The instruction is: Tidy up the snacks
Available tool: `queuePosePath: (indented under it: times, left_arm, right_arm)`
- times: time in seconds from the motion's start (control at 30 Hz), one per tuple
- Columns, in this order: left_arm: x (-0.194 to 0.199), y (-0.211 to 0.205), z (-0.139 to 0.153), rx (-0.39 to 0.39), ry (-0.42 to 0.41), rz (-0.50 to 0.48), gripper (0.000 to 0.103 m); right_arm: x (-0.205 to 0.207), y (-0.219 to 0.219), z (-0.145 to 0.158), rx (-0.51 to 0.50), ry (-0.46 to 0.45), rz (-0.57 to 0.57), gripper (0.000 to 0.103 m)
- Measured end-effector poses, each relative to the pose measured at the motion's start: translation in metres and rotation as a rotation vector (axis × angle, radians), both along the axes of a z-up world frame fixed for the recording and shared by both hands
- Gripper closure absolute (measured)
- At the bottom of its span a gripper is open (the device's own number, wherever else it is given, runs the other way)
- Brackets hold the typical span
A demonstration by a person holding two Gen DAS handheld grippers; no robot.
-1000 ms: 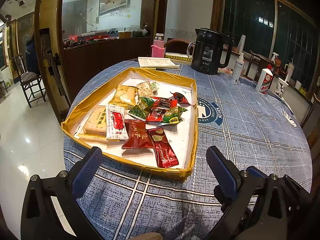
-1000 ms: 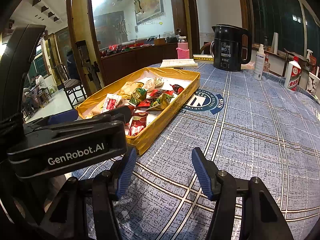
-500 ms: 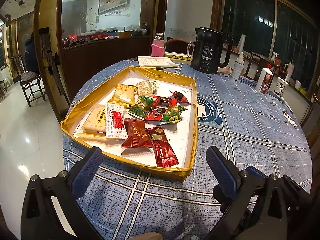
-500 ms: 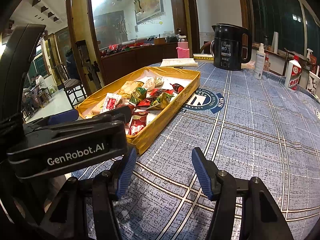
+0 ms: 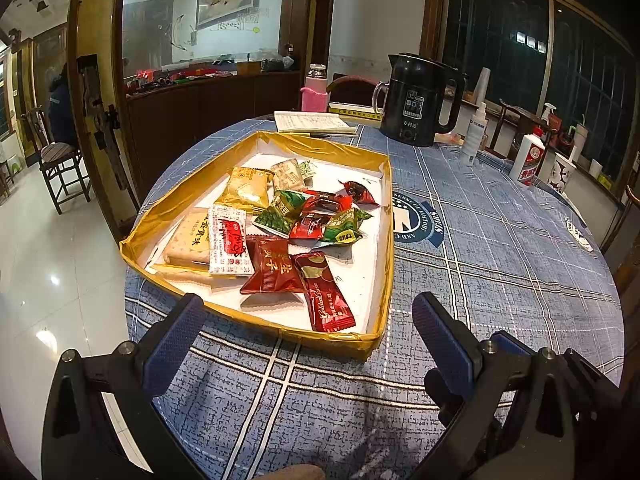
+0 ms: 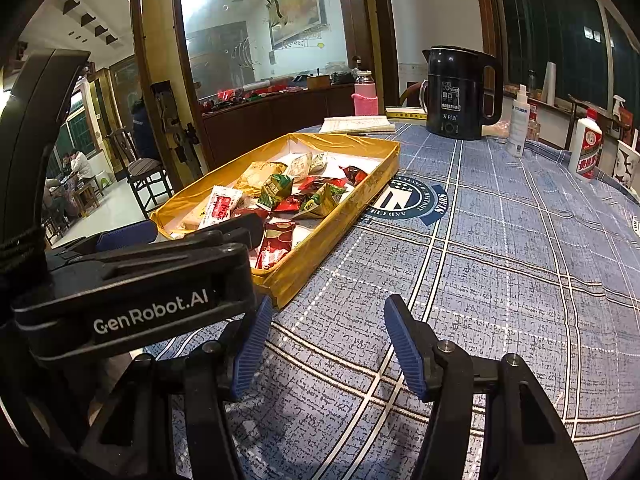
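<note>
Snacks are all sitting inside the gold-edged tray (image 5: 384, 216) on the blue checked tablecloth (image 5: 500, 264), none showing on the cloth outside it. Near the front are lying a long dark-red bar (image 5: 326, 294) and a red packet with gold characters (image 5: 272, 266); to the left a white-and-red sachet (image 5: 227, 240) is overlapping a pale cracker pack (image 5: 188, 236); in the middle, green and red candies (image 5: 316, 218) are heaping on each other; further back a yellow pack (image 5: 246, 190) and a small pale packet (image 5: 289, 174). Left gripper (image 5: 304, 320) is hanging just short of the tray's near edge, tongs spread wide, pinching nothing. Right gripper (image 6: 328, 344) is hovering over bare cloth to the right of the tray, tongs also spread and empty. This scene is fitting both a sorted-into-tray finish and a jumbled pile waiting to be grouped, so I'm not calling which. If any piece is being taken, the wrappers are looking thin and slippery, so it is worth coming in low and flat, closing on a crimped end or across the narrow width, and picking loose outer pieces like the dark-red bar rather than digging into the candy heap. The tray's wall is looking low and flimsy, so tongs should be clearing it, not dragging it. Kettle (image 5: 416, 100), notebook (image 5: 314, 122) and bottles (image 5: 528, 158) at the back are standing well apart from all this.
</note>
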State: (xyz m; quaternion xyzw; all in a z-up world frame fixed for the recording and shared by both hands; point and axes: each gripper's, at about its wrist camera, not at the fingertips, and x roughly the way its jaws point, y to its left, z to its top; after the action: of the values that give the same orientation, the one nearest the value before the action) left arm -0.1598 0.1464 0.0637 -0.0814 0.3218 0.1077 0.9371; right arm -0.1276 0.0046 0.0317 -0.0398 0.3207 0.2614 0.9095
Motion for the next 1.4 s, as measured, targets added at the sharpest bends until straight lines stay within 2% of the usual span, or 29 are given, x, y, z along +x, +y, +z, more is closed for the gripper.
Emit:
queuePosePath:
  times: [1.4]
  left_arm:
    - [-0.0027,-0.0006,0.0000,0.010,-0.006,-0.001,0.000]
  right_arm:
    - [-0.0007,-0.0021,-0.0071,0.001,0.007,0.000,0.042]
